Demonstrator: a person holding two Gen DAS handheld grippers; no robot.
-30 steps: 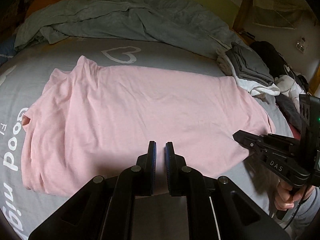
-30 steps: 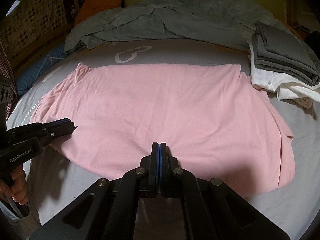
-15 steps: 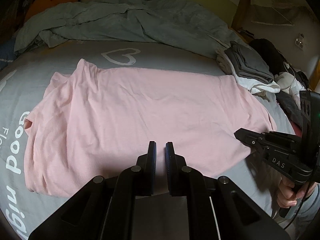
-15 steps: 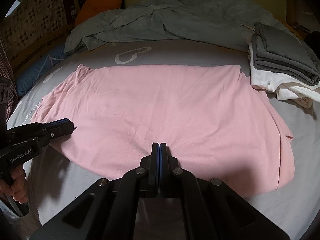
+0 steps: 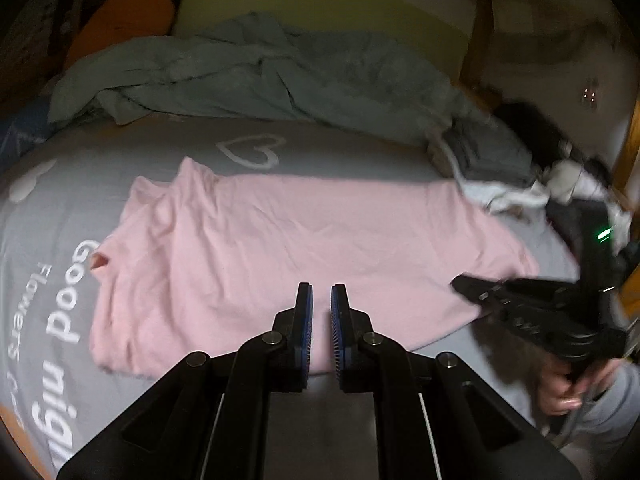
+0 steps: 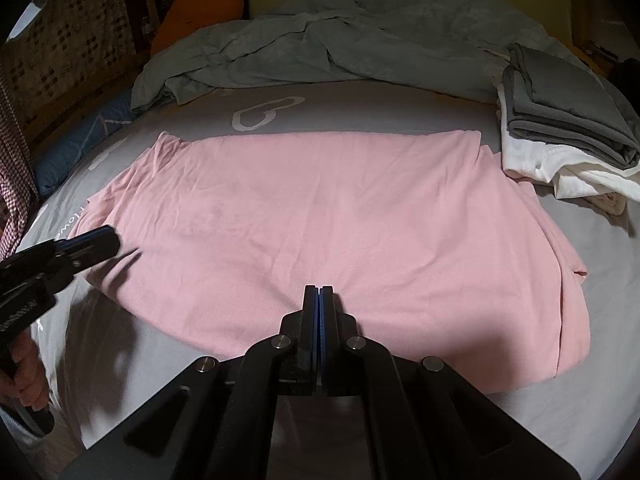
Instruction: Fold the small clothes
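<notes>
A pink garment (image 5: 300, 240) (image 6: 340, 220) lies spread flat and folded over on the grey bed sheet (image 6: 600, 320). My left gripper (image 5: 321, 292) hovers over its near edge, all but shut, with a slim empty gap between the pads. In the right wrist view it pokes in at the garment's left end (image 6: 108, 240). My right gripper (image 6: 319, 292) is shut on nothing, above the near edge at the middle. The left wrist view shows it by the garment's right corner (image 5: 464, 282), held by a hand (image 5: 560, 388).
A folded grey garment (image 6: 560, 120) sits on folded white ones (image 6: 560, 172) at the right of the bed. A crumpled grey-green duvet (image 6: 340, 40) fills the back. An orange plush (image 6: 200, 12) and a blue pillow (image 6: 76, 148) lie at the left.
The left gripper has lifted and drawn back, so the pink garment sits lower and smaller in its view. The right gripper and the garment have not moved.
</notes>
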